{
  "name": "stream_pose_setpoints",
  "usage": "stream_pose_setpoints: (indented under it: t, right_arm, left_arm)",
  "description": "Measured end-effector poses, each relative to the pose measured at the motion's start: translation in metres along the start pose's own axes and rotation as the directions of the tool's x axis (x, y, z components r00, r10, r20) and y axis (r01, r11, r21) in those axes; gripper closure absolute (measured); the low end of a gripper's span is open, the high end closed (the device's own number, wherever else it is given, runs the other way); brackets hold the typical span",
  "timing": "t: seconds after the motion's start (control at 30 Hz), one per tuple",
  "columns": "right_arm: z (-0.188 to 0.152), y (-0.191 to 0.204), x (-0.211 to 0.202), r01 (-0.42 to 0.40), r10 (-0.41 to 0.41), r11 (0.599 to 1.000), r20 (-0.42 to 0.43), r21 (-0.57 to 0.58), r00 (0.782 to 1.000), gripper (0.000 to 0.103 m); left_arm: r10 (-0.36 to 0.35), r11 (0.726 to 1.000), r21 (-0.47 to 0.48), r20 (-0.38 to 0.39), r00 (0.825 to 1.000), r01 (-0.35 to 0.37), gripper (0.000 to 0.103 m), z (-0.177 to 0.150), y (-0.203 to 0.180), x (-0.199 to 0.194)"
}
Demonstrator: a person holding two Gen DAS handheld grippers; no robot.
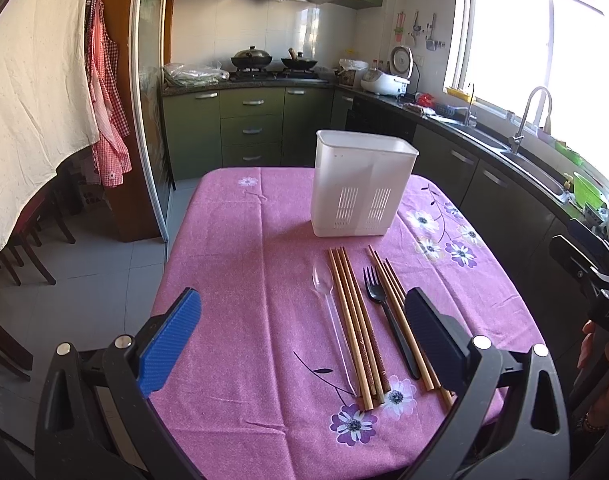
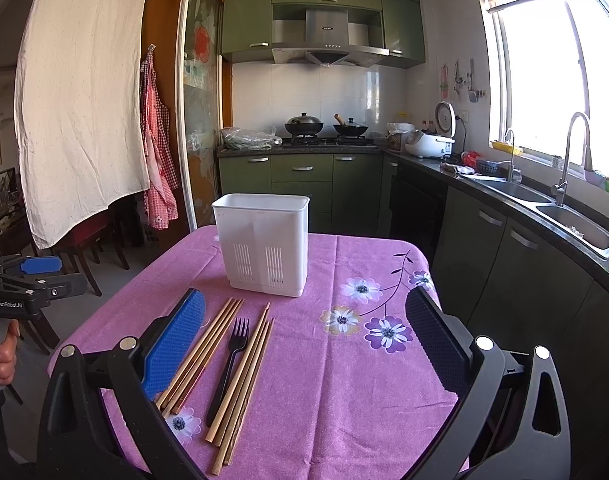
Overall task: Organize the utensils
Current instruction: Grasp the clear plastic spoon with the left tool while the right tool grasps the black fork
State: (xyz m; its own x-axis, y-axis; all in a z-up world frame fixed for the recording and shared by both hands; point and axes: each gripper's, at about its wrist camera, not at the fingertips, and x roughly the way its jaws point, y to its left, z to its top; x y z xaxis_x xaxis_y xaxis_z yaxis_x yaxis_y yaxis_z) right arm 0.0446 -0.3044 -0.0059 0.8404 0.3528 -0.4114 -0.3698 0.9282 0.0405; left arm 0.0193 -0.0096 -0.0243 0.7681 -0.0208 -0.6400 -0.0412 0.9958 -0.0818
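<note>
Now both tools hang spread wide above the near edge of the desk with the pink flowered cloth (image 1: 232, 240), gripping nothing: the left tool (image 1: 302, 338) over the utensils' handle ends, the right tool (image 2: 306, 340) further right, over bare cloth. A tall white plastic utensil holder with slotted vents (image 1: 360, 184) stands upright toward the far side of the desk, its open mouth up. Just in front of it the utensils lie flat in a row, long axes running from the near edge toward the holder. From the left: a clear plastic spoon (image 1: 331, 316), bowl toward the holder; a bundle of brown wooden chopsticks (image 1: 356, 328) touching side by side; a black plastic fork (image 1: 388, 316), tines toward the holder; and a second bundle of lighter wooden chopsticks (image 1: 396, 312) just beside the fork. In the right wrist view the left tool's body reads "GenRobot.AI", and a hand (image 2: 2, 354) grips its handle. In the left wrist view the right tool's body shows the letters "DAS".
</note>
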Motion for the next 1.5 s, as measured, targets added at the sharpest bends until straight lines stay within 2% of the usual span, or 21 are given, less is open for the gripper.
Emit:
stream_pose_setpoints:
  t: [0.1, 0.17, 0.3, 0.4, 0.47, 0.53, 0.57, 0.63, 0.7, 0.73, 0.83, 0.9, 0.93, 0.97, 1.03, 1.1, 1.3, 1.43, 1.5]
  right_arm:
    - [0.005, -0.011, 0.018, -0.055, 0.057, 0.998, -0.097, 0.026, 0.994, 0.004]
    - [0.007, -0.022, 0.038, -0.076, 0.088, 0.995, -0.205, 0.067, 0.975, 0.004]
    - [0.006, -0.034, 0.080, -0.114, 0.144, 0.988, -0.394, 0.100, 0.908, 0.004]
    - [0.003, -0.036, 0.103, -0.101, 0.126, 0.992, -0.472, 0.078, 0.872, 0.004]
    - [0.001, -0.038, 0.116, -0.123, 0.151, 0.988, -0.505, 0.090, 0.850, 0.005]
    - [-0.002, -0.039, 0.131, -0.148, 0.191, 0.981, -0.542, 0.122, 0.819, 0.010]
    - [-0.004, -0.039, 0.138, -0.160, 0.212, 0.977, -0.556, 0.141, 0.804, 0.015]
    - [-0.007, -0.039, 0.150, -0.173, 0.230, 0.973, -0.575, 0.153, 0.785, 0.029]
    - [-0.011, -0.038, 0.156, -0.163, 0.224, 0.974, -0.591, 0.155, 0.775, 0.045]
    - [-0.012, -0.038, 0.160, -0.165, 0.227, 0.974, -0.597, 0.159, 0.769, 0.047]
    - [-0.016, -0.034, 0.164, -0.174, 0.234, 0.972, -0.609, 0.156, 0.758, 0.054]
    - [-0.016, -0.031, 0.166, -0.167, 0.219, 0.976, -0.613, 0.140, 0.759, 0.065]
    - [-0.018, -0.029, 0.167, -0.170, 0.216, 0.976, -0.614, 0.134, 0.759, 0.070]
    - [-0.018, -0.028, 0.167, -0.171, 0.216, 0.976, -0.615, 0.131, 0.759, 0.070]
    - [-0.018, -0.026, 0.167, -0.178, 0.222, 0.975, -0.612, 0.132, 0.759, 0.070]
    - [-0.019, -0.023, 0.168, -0.181, 0.220, 0.975, -0.612, 0.126, 0.760, 0.072]
    - [-0.020, -0.018, 0.169, -0.193, 0.225, 0.974, -0.616, 0.119, 0.755, 0.073]
    - [-0.020, -0.012, 0.172, -0.204, 0.231, 0.972, -0.619, 0.116, 0.751, 0.073]
    - [-0.019, -0.005, 0.175, -0.220, 0.252, 0.967, -0.627, 0.130, 0.737, 0.073]
  left_arm:
    - [-0.020, 1.000, -0.004, -0.112, 0.994, 0.019, 0.006, 0.005, -0.001, 0.022]
    - [-0.036, 0.999, -0.008, -0.201, 0.979, 0.036, 0.006, 0.008, -0.004, 0.041]
    - [-0.087, 0.996, -0.031, -0.361, 0.929, 0.081, 0.006, 0.010, -0.009, 0.079]
    - [-0.108, 0.994, -0.066, -0.453, 0.885, 0.087, 0.006, 0.011, -0.011, 0.107]
    - [-0.111, 0.993, -0.086, -0.499, 0.860, 0.078, 0.006, 0.012, -0.009, 0.124]
    - [-0.119, 0.991, -0.110, -0.533, 0.838, 0.070, 0.007, 0.012, -0.007, 0.140]
    - [-0.126, 0.990, -0.121, -0.550, 0.825, 0.070, 0.007, 0.012, -0.008, 0.147]
    - [-0.127, 0.989, -0.130, -0.570, 0.812, 0.063, 0.011, 0.013, -0.009, 0.157]
    - [-0.126, 0.989, -0.133, -0.582, 0.803, 0.059, 0.027, 0.013, -0.011, 0.164]
    - [-0.122, 0.990, -0.131, -0.591, 0.798, 0.054, 0.030, 0.014, -0.012, 0.168]
    - [-0.100, 0.993, -0.113, -0.608, 0.788, 0.039, 0.039, 0.014, -0.017, 0.176]
    - [-0.093, 0.994, -0.106, -0.614, 0.784, 0.035, 0.059, 0.015, -0.018, 0.181]
    - [-0.089, 0.994, -0.105, -0.621, 0.779, 0.030, 0.063, 0.015, -0.018, 0.185]
    - [-0.082, 0.994, -0.103, -0.626, 0.775, 0.022, 0.065, 0.015, -0.018, 0.188]
    - [-0.058, 0.997, -0.083, -0.626, 0.778, 0.008, 0.066, 0.016, -0.020, 0.193]
    - [-0.045, 0.997, -0.076, -0.629, 0.776, -0.003, 0.078, 0.017, -0.021, 0.199]
    - [-0.007, 0.997, -0.061, -0.636, 0.772, -0.041, 0.089, 0.017, -0.019, 0.211]
    - [0.013, 0.998, -0.045, -0.624, 0.781, -0.053, 0.092, 0.019, -0.024, 0.216]
    - [0.022, 0.998, -0.031, -0.616, 0.787, -0.052, 0.094, 0.019, -0.024, 0.216]
